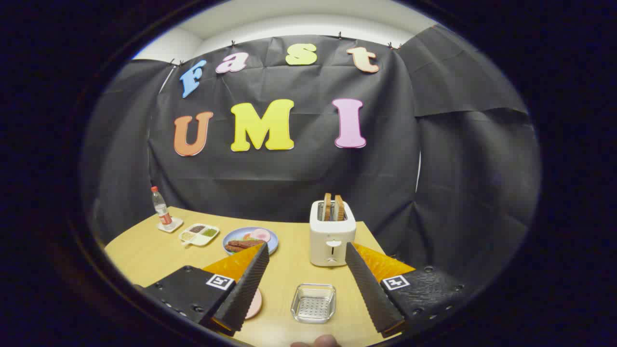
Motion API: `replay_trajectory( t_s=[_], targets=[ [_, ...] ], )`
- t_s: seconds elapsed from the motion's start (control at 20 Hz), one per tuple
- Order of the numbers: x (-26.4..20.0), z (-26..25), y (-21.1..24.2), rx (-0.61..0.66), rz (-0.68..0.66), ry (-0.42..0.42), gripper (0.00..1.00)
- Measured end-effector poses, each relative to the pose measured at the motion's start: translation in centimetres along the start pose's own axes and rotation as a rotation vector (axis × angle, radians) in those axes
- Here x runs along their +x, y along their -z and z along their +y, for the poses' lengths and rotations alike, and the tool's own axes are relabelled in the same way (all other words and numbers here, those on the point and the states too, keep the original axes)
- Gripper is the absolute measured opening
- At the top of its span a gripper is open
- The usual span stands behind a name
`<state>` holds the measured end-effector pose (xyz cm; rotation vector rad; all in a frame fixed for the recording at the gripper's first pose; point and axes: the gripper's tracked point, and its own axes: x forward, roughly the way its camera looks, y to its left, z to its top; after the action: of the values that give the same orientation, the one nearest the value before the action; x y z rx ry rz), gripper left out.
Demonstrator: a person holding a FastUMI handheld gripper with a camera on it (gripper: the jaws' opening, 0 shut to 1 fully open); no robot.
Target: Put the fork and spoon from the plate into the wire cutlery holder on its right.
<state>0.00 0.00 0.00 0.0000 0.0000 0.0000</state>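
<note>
The gripper (pixel 307 250) had two wedge-shaped fingers (pixel 243 291) with ribbed inner faces, standing wide apart. Each textured mount bore a square black-and-white marker (pixel 220 281) and small screws (pixel 198 307).

My ribbed, matt fingers (pixel 250 284) stand spread wide over a smooth, wood-look table (pixel 144 255). Between them sits the shiny wire cutlery holder (pixel 314 302); beyond it, a glossy plastic toaster (pixel 332 236).
</note>
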Motion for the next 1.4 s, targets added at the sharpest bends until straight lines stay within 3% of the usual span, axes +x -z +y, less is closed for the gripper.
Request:
replay_trajectory(
  t_s=[0.2, 1.1, 1.4],
  targets=[
    [0.2, 2.4, 1.0, 0.001, 0.036, -0.037, 0.95],
    [-1.2, 1.8, 0.8, -0.014, 0.04, -0.023, 0.95],
    [-1.6, 4.3, 2.3, -0.049, 0.075, -0.07, 0.95]
  ],
)
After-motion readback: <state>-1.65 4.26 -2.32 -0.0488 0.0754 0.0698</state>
